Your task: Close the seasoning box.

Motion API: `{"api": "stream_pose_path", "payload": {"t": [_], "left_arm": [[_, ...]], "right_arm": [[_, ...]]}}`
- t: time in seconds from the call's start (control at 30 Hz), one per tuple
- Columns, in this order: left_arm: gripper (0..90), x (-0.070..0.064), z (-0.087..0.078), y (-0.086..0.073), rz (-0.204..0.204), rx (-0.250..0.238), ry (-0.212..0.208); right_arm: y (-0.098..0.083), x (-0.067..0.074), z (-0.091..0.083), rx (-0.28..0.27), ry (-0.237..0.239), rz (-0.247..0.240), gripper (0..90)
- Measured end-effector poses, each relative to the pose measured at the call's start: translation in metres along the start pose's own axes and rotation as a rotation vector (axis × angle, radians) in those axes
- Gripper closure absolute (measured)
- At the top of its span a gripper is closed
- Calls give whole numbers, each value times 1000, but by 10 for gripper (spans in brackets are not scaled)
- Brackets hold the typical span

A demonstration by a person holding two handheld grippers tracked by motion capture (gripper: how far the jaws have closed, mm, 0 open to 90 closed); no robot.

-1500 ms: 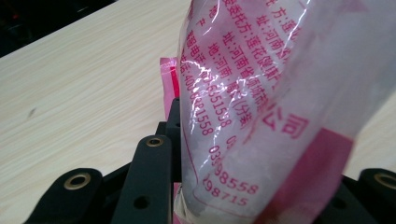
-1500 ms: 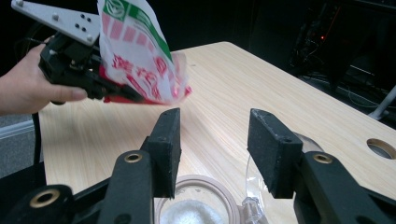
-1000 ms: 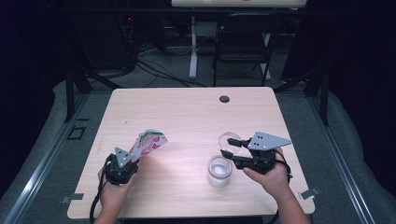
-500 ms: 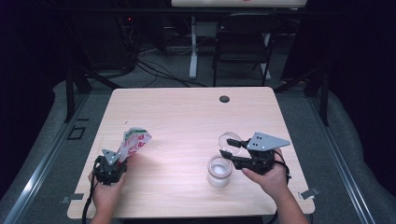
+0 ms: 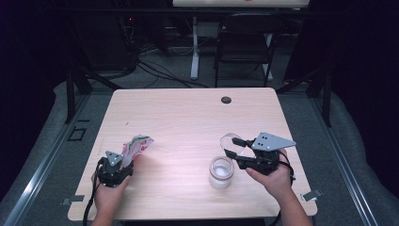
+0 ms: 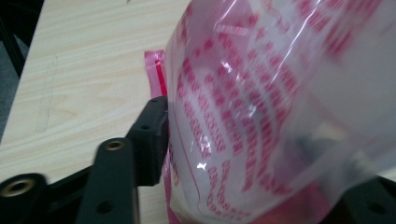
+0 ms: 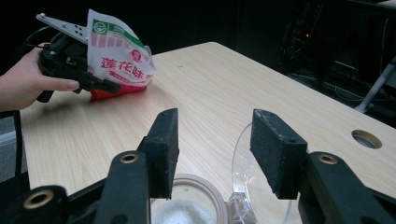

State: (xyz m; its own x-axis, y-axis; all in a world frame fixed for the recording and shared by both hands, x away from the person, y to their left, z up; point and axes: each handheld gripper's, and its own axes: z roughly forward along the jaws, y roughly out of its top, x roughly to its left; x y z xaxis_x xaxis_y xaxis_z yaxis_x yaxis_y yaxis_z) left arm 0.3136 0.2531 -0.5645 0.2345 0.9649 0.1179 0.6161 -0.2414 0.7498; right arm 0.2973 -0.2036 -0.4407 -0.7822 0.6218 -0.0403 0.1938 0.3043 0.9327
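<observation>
1. The left tool (image 5: 123, 162) sits low at the near left of the bench (image 5: 188, 117). Its jaws have just been opening, with the bag (image 5: 136, 145) between them. In the left gripper view one jaw lies against the bag's side; the other is hidden behind the film, so I cannot tell whether the pads press on it.
2. The bag (image 6: 280, 107) is clear plastic with red print and a red strip along one edge. Its bottom rests on the bench, and its top leans up and away from the left hand (image 5: 109, 195).
3. The right tool (image 5: 234, 147) hovers at the near right of the bench, jaws wide apart. A clear round lid (image 7: 240, 163) stands on edge between them. The right gripper view shows a gap on each side of the lid, so nothing is clamped.
4. A jar (image 5: 221, 172) stands open just beside and below the right tool, with white grains inside.
5. The bag and the jar are well apart, with bare bench between.
6. A dark round hole (image 5: 226, 100) sits near the bench's far edge. Beyond it stands a chair (image 5: 244, 47).
</observation>
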Motion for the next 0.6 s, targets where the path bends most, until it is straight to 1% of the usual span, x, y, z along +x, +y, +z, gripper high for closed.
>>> {"api": "stream_pose_path", "payload": {"t": [0.07,0.13,0.2,0.23,0.3,0.47,0.6], "left_arm": [[412,-1,-4,2,0,-23,-6],[358,-3,-6,3,1,-30,-15],[292,-4,-7,3,8,-28,-35],[277,-6,-8,3,15,-31,-42],[263,-7,-10,4,25,-42,-40],[263,-11,-15,5,27,-56,-44],[259,-17,-22,7,35,-88,-51]], "right_arm": [[0,-1,-1,-5,-8,3,510],[0,-2,-3,-8,-11,9,502],[1,-4,-4,-14,-15,13,496],[1,-5,-5,-19,-17,17,496],[1,-7,-7,-22,-24,23,496],[-1,-12,-10,-24,-51,40,488],[-2,-15,-11,-20,-62,50,483]]}}
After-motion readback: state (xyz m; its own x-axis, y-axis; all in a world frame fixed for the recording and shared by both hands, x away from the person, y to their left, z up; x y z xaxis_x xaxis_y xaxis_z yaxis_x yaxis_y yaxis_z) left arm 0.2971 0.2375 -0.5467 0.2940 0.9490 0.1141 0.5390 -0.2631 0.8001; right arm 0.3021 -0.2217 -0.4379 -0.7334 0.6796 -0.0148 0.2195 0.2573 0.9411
